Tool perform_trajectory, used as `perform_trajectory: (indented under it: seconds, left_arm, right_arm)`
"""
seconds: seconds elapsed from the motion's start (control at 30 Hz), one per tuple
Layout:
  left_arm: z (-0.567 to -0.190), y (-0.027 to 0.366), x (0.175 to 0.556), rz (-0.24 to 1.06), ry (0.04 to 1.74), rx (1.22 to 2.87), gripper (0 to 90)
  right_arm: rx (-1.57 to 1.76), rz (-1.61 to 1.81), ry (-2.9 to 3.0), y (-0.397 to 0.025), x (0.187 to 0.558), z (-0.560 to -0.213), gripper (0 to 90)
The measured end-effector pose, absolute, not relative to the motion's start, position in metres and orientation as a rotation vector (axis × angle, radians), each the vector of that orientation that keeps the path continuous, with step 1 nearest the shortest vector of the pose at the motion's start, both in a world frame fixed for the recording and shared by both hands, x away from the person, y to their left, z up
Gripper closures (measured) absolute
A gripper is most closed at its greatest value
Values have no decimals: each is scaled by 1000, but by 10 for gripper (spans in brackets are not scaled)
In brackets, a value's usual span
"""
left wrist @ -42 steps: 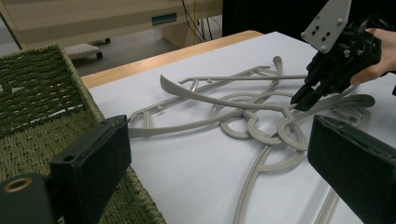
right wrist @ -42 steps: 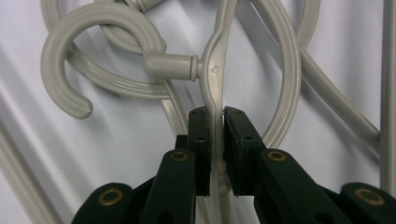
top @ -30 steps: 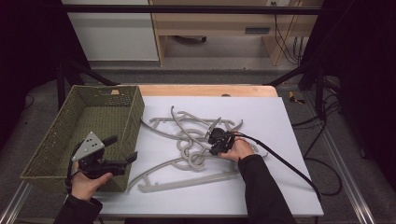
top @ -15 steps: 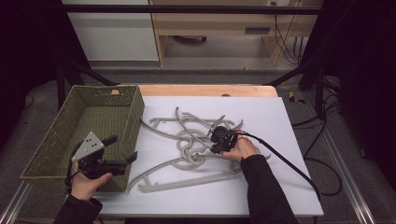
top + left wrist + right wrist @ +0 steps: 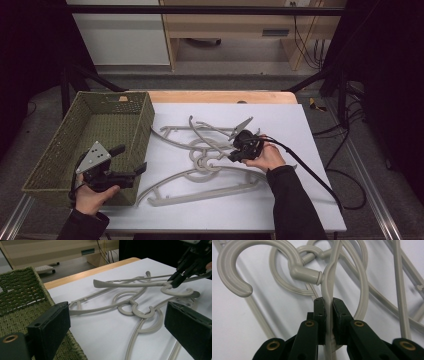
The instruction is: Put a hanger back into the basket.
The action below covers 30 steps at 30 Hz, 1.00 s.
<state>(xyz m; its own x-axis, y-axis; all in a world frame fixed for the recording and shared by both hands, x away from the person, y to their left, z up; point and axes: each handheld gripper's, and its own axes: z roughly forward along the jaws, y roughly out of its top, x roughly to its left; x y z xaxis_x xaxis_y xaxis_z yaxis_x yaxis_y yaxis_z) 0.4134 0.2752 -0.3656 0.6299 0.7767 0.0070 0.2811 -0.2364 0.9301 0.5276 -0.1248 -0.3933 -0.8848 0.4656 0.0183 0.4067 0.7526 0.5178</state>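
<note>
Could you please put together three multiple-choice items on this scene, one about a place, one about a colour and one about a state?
1. Where does the basket stand?
A. at the table's left side
B. at the table's right side
C. on top of the hangers

2. What colour are the hangers?
A. bright red
B. pale beige-grey
C. black

3. How do the two grippers stand?
A. both open
B. left shut on a hanger, right open
C. left open, right shut on a hanger

Answers: 1 A, since the high view shows the green woven basket left of the white sheet. 2 B, as all the tangled hangers are the same pale plastic. 3 C, since the left gripper has its jaws wide apart with nothing between them, while the right gripper pinches the lifted hanger just below its hook.
</note>
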Motion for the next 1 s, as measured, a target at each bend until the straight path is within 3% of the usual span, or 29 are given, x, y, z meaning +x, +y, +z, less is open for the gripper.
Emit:
perform_trajectory:
  seconds: [0.63,1.0]
  left_arm:
    - [-359,257,405,587,766,1859,61]
    - [-356,217,397,592,588,2026,63]
  right_arm:
    - [571,991,2910,-142,481,-354,828]
    - [477,1030,2987,-138,463,-353,828]
